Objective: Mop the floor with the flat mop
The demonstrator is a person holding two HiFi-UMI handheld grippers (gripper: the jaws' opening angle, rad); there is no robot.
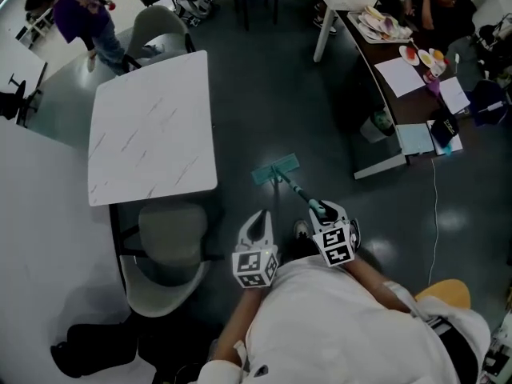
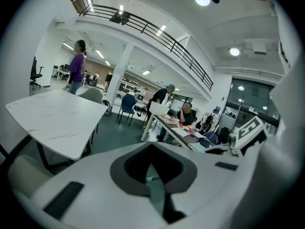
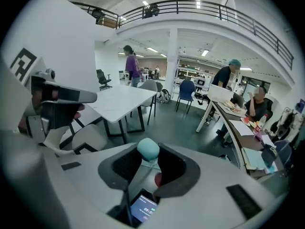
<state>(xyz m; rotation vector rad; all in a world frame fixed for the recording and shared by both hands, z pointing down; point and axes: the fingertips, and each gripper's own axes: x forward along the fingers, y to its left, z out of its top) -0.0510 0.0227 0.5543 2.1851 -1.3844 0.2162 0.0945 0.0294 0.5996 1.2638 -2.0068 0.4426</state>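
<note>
The flat mop has a teal head (image 1: 275, 169) lying on the dark floor in front of me. Its thin handle (image 1: 298, 191) rises back to my right gripper (image 1: 322, 211), which is shut on the teal grip. In the right gripper view the rounded teal handle end (image 3: 148, 149) sticks up between the jaws of that gripper (image 3: 147, 165). My left gripper (image 1: 258, 221) hangs to the left of the handle, apart from it. Its jaws come together in a point with nothing held, and so it looks in the left gripper view (image 2: 153, 175).
A white marble-look table (image 1: 152, 126) stands left of the mop, with a grey chair (image 1: 164, 254) at its near side. A long desk (image 1: 400, 78) with papers and seated people runs along the right. A cable (image 1: 436, 214) crosses the floor. A person in purple (image 1: 80, 14) stands far left.
</note>
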